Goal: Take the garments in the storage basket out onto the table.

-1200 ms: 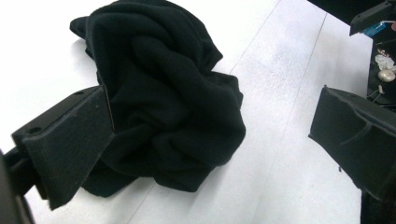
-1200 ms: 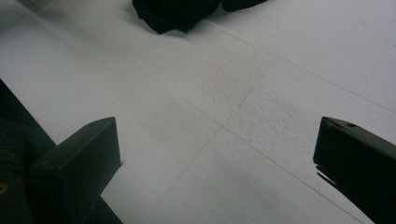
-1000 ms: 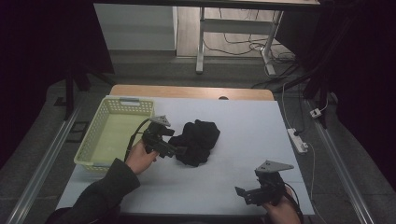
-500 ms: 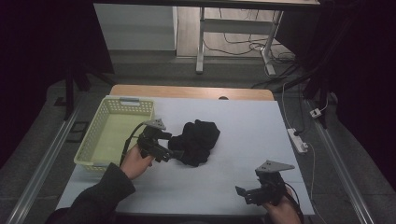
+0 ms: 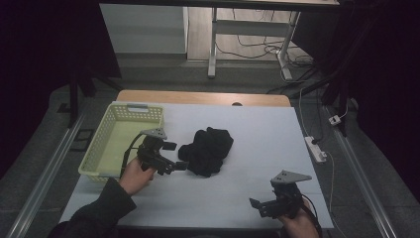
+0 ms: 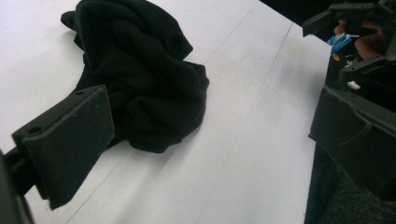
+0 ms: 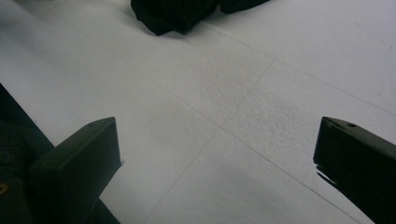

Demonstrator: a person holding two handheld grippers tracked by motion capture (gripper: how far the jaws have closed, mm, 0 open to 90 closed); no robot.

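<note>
a yellow basket (image 5: 106, 144) sits at the left edge of the worktop (image 5: 257, 134), open side up, likely where the cloth is meant to go. just right of it the left gripper (image 5: 173, 156) points at the black cloth (image 5: 208, 148), its fingers (image 6: 70, 140) spread wide with the cloth's near edge just ahead of them, not yet clamped on anything; that spread suits a bite on a thick fold. the cloth lies crumpled in a heap at mid worktop, just beside the basket. far right, near the front edge, the right gripper (image 5: 265, 208) hovers low over bare worktop, fingers (image 7: 77, 168) apart and empty, well apart from the cloth, seemingly waiting; the dim light makes its height hard to judge.
</note>
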